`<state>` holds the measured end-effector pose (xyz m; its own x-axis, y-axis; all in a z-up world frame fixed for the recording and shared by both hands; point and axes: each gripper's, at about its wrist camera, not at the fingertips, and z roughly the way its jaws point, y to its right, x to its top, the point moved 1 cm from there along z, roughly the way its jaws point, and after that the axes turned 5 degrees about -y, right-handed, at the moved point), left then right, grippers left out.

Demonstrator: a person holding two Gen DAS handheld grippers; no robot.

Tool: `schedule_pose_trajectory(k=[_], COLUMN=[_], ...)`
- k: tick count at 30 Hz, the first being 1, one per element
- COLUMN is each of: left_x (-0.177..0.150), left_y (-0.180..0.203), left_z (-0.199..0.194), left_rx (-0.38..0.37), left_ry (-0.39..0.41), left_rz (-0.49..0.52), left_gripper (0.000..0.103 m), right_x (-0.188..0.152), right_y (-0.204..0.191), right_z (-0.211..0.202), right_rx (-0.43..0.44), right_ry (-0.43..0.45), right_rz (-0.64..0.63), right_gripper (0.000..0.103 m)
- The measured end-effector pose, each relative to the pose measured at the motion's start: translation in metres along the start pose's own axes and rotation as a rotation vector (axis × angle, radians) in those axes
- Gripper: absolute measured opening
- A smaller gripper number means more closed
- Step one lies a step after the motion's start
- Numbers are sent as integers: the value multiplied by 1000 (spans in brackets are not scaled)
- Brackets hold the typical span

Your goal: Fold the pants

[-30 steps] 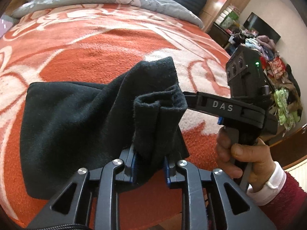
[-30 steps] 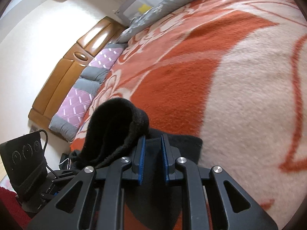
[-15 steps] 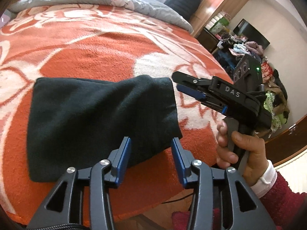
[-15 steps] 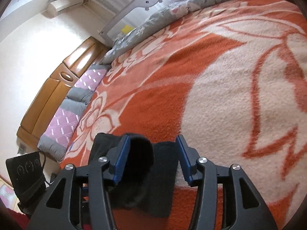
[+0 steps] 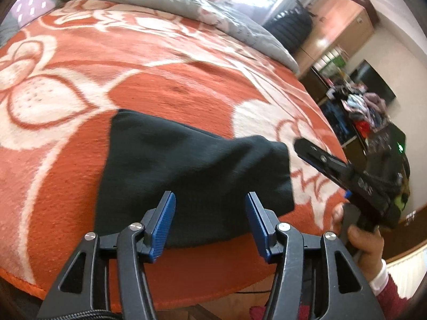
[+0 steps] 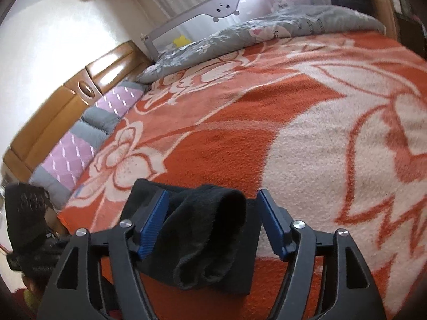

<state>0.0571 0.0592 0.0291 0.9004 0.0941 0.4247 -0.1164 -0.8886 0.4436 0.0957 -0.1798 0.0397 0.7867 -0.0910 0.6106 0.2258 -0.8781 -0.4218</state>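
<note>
The black pants [image 5: 186, 170] lie folded into a rough rectangle on the orange and white flowered blanket [image 5: 173, 85], close to the bed's near edge. My left gripper [image 5: 210, 205] hovers over their near edge; its jaws are opening and the blue pads touch no cloth. In the right wrist view a raised hump of the pants [image 6: 208, 234] bulges up between the pads of my right gripper [image 6: 213, 200], whose jaws are also opening and do not press it. One of the right gripper's fingers [image 5: 320, 157] shows beside the pants' right end, held by a hand [image 5: 365, 242].
A grey quilt [image 5: 186, 2] is bunched along the far side of the bed. A wooden headboard [image 6: 66, 101] and purple-grey pillows [image 6: 80, 144] line one end. A wardrobe [image 5: 341, 26] and a pile of clothes [image 5: 357, 106] stand beyond the bed. The blanket's edge [image 5: 186, 293] runs just below my left gripper.
Both grippers held a lifted fold of the pants, then let go as their jaws spread. The fold dropped onto the lower layer, and both grippers drew back and rose.
</note>
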Motion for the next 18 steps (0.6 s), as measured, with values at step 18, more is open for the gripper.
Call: schedule_pose_trajectory(k=[18], left_x=[17], left_y=[-45], left_z=[18], left_rx=[43], left_ry=[-6], left_rz=[-116], left_gripper=[67], right_x=[-33], right_y=[-2], right_z=[22], right_rx=[-96], right_ry=[-107], right_rz=[72], right_gripper=[73])
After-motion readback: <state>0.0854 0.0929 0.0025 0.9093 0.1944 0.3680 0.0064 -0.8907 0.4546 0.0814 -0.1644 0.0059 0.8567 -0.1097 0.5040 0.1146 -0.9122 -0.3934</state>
